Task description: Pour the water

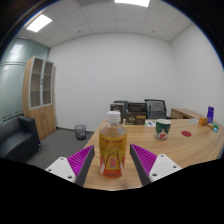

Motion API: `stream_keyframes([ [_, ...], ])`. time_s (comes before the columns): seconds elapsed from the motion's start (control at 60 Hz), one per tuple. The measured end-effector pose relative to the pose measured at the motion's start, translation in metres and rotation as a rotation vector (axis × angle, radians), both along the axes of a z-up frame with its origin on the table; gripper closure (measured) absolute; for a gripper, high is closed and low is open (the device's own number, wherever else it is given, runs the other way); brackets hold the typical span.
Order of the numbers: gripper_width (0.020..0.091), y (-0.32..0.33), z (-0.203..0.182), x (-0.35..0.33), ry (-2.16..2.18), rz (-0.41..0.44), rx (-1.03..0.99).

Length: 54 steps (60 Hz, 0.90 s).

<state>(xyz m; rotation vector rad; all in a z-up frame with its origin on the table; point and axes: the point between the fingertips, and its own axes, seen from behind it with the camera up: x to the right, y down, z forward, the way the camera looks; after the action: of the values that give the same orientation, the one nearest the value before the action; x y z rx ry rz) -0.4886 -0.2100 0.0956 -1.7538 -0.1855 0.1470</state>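
A clear plastic bottle point(113, 146) with a white cap, a yellow-red label and orange liquid stands upright on the wooden table point(190, 146). It sits between the fingers of my gripper point(113, 154). The magenta pads point(80, 160) flank it with a narrow gap at each side, so the gripper is open. A white cup point(163, 127) with a green and red pattern stands on the table beyond the fingers, to the right of the bottle.
Small items, one purple point(210, 113), lie at the table's far right. Black office chairs point(155, 105) stand behind the table. A wooden cabinet point(40, 95), a dark sofa point(15, 140) and a bin point(80, 131) are off to the left.
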Motion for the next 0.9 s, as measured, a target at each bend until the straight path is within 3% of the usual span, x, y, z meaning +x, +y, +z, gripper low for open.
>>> stream_keyframes([
  [0.15, 0.0330, 0.055, -0.012, -0.006, 0.035, -0.014, -0.027],
  [0.2, 0.0398, 0.067, -0.014, -0.007, 0.010, -0.008, -0.016],
  [0.233, 0.0502, 0.072, -0.016, -0.007, -0.007, -0.016, -0.012],
  [0.483, 0.0664, 0.073, -0.014, -0.013, 0.015, 0.004, 0.011],
  [0.633, 0.0662, 0.087, -0.011, -0.008, 0.085, 0.029, -0.031],
  [0.9, 0.0662, 0.190, 0.058, 0.046, 0.599, -0.002, -0.077],
])
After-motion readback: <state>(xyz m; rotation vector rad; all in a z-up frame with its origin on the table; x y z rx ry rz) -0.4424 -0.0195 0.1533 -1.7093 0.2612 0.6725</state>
